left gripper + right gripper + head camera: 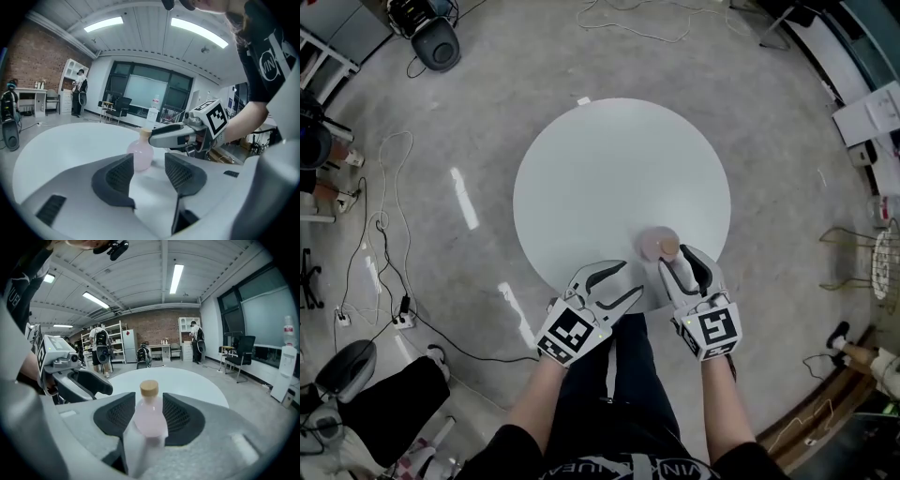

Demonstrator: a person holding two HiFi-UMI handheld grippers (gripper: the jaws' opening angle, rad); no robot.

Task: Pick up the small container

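The small container is a pale pink bottle with a cork-coloured cap, standing upright near the front right edge of the round white table. My right gripper is open, and its fingertips reach the bottle. In the right gripper view the bottle stands in the gap between the two dark pads, and no pad is seen pressing on it. My left gripper sits to the left at the table's front edge, open and holding nothing. In the left gripper view the bottle lies ahead, beyond the left pad.
The table stands on a grey floor strewn with cables. A dark round device sits at the far left, a black stool at the lower left and a wire frame at the right. People stand by shelves far behind.
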